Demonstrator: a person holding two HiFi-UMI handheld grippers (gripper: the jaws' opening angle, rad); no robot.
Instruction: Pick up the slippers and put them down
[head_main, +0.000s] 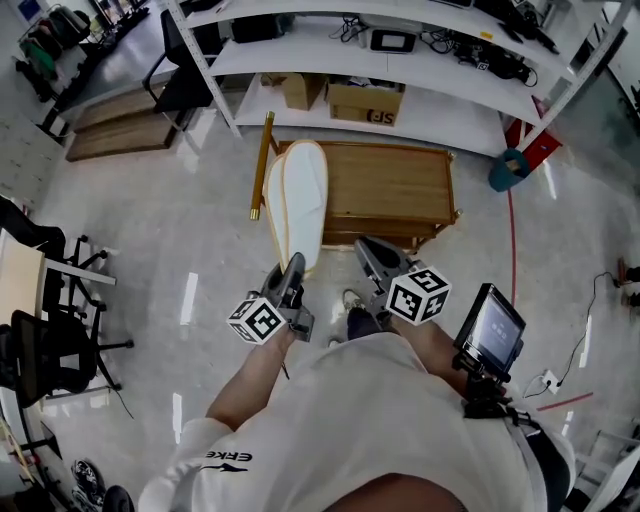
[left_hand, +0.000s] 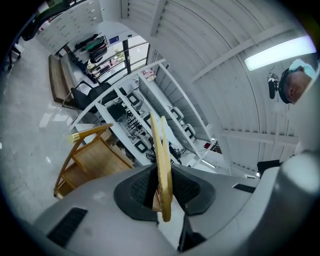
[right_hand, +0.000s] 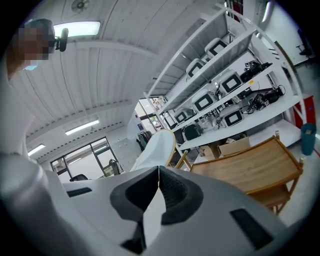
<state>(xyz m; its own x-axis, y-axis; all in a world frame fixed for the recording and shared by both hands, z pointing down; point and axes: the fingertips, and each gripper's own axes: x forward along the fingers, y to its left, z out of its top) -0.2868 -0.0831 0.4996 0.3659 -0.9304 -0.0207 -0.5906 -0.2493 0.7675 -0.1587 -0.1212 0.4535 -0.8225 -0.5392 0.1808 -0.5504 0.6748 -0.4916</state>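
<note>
A pair of white slippers (head_main: 300, 195) with yellow-edged soles hangs in the air in the head view, held upright and pressed together, toes away from me. My left gripper (head_main: 293, 265) is shut on their heel end. In the left gripper view the two yellow sole edges (left_hand: 162, 165) stand edge-on between the dark pads (left_hand: 142, 187). My right gripper (head_main: 383, 262) is to the right of the slippers, apart from them, jaws shut with nothing between them. In the right gripper view the closed tips (right_hand: 159, 168) point toward the white slippers (right_hand: 159, 145).
A low wooden rack (head_main: 390, 190) stands on the pale floor just beyond the slippers, with a gold-tipped wooden rail (head_main: 261, 165) at its left. White shelving (head_main: 400, 60) with cardboard boxes (head_main: 365, 100) runs behind. Black chairs (head_main: 50, 340) are at the left.
</note>
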